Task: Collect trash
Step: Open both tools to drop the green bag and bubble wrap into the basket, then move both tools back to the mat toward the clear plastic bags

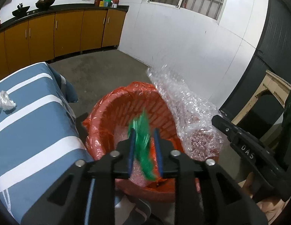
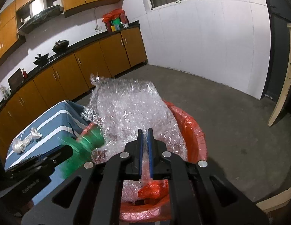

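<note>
My left gripper (image 1: 144, 136), jaws apart, has green trash (image 1: 143, 146) loose between them over the bin (image 1: 100, 112) at frame centre. My right gripper (image 2: 145, 134) pinches bubble wrap (image 2: 126, 108) at the bin's right rim. Bare floor (image 2: 230, 112) lies right; table (image 1: 32, 123) edge left.

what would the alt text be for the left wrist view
The left claw, jaws slightly apart, hangs over an orange-lined trash basket with a blurred green wrapper between its fingers. A sheet of bubble wrap drapes over the basket's right rim, and crumpled plastic lies on a blue striped table to the left.
</note>
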`<state>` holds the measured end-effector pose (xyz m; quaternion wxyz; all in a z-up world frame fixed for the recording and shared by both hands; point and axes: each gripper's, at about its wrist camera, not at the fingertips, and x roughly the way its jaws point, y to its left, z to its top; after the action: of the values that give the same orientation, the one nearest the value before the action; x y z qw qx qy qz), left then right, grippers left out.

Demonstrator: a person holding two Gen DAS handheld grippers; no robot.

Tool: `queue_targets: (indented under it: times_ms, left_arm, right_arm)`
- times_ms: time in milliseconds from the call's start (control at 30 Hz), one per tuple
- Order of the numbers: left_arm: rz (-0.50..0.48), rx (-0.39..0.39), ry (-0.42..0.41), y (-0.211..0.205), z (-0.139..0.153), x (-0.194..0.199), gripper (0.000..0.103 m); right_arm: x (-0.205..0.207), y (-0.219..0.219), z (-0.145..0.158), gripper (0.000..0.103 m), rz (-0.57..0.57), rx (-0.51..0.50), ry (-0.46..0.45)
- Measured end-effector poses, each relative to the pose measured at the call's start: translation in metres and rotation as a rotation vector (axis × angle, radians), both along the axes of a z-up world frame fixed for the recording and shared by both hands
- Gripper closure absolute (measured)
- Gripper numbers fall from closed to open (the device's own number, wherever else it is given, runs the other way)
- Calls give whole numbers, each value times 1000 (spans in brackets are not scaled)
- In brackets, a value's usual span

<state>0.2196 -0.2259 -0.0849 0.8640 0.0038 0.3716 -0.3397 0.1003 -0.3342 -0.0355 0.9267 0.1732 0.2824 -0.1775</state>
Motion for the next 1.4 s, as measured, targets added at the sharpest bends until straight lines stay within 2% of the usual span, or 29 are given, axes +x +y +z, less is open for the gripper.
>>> queue_targets:
  times_ms: [33,67,100,167,300,367,600,833,1000,1200,1400]
  left_arm:
    - [1,3,4,0,-2,1,78]
    - [3,4,7,1,-4,1,77]
    - [8,6,10,3,-6,1,76]
    - [17,7,16,8,-8,3,73]
    - [66,17,10,20,-11,3,63]
    - [100,21,-3,30,-11,4,55]
    - [200,30,-16,70,-7,8,46]
    - [332,56,-43,131,-1,14,39]
    - [462,76,-67,189,3,16,35]
    - [645,104,-95,267,8,19,29]
    - [783,128,-100,331,9,24,27]
  right_arm:
    - [0,-1,-1,91,1,5,3]
    - [0,-2,-2,83,2,11,5]
    - [0,-3,-3,70,2,16,6]
    - [-1,-3,-3,60,1,21,-2]
    - [-2,-4,-3,60,-1,11,0]
    - [-2,-3,-3,60,-2,6,3]
    - [5,14,-2,60,48,-28,21]
    - [32,57,9,60,190,-53,17]
    - [64,99,15,60,319,-41,19]
    - [118,168,17,60,509,-26,30]
    - [191,238,3,60,659,-6,78]
